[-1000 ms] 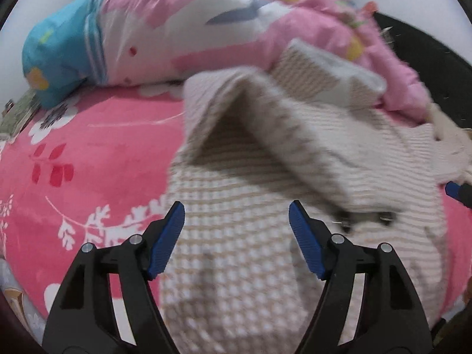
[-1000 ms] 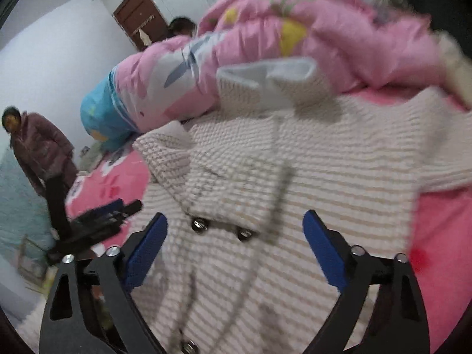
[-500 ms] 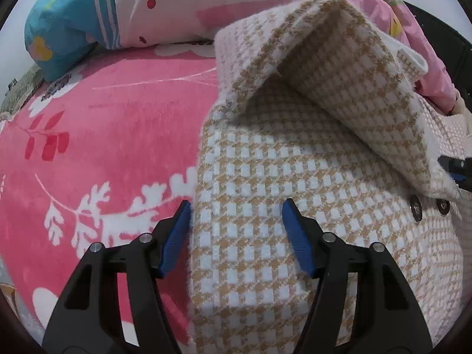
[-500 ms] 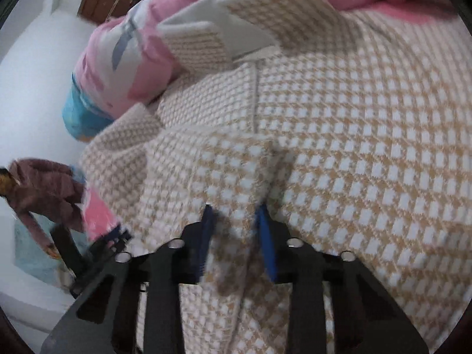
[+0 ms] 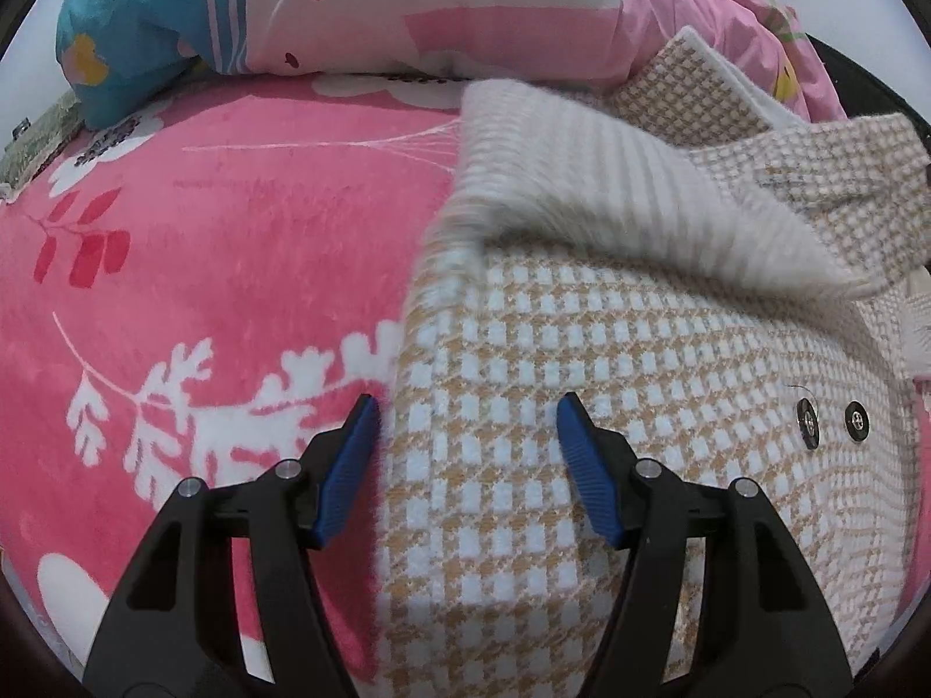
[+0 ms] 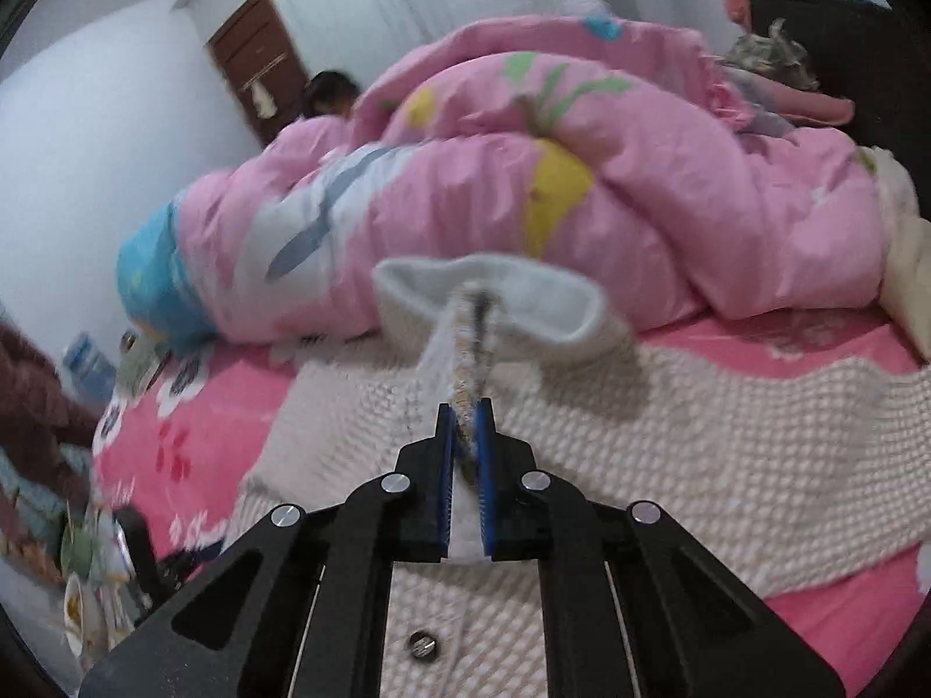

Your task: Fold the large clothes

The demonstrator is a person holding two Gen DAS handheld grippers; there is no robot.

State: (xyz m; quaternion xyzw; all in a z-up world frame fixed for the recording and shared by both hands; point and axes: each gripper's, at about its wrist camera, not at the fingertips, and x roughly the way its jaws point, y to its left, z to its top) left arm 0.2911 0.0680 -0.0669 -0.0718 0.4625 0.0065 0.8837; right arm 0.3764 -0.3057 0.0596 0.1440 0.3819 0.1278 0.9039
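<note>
A beige-and-white houndstooth coat (image 5: 611, 407) with dark buttons lies on the pink bed. In the left wrist view my left gripper (image 5: 465, 442) is open, its blue pads astride the coat's left edge, just above the fabric. A sleeve or flap (image 5: 611, 186) is lifted and folded across the coat's upper part. In the right wrist view my right gripper (image 6: 465, 436) is shut on a raised fold of the coat (image 6: 471, 349), holding it up above the rest of the garment (image 6: 727, 436).
A pink floral blanket (image 5: 203, 232) covers the bed. A bunched pink and blue quilt (image 6: 523, 174) lies along the far side. A person (image 6: 29, 407) stands at the left of the bed near a door (image 6: 256, 64).
My right gripper closed on a fold of the coat and lifted it. My left gripper stayed open at the coat's left edge, while the flap moved across the coat.
</note>
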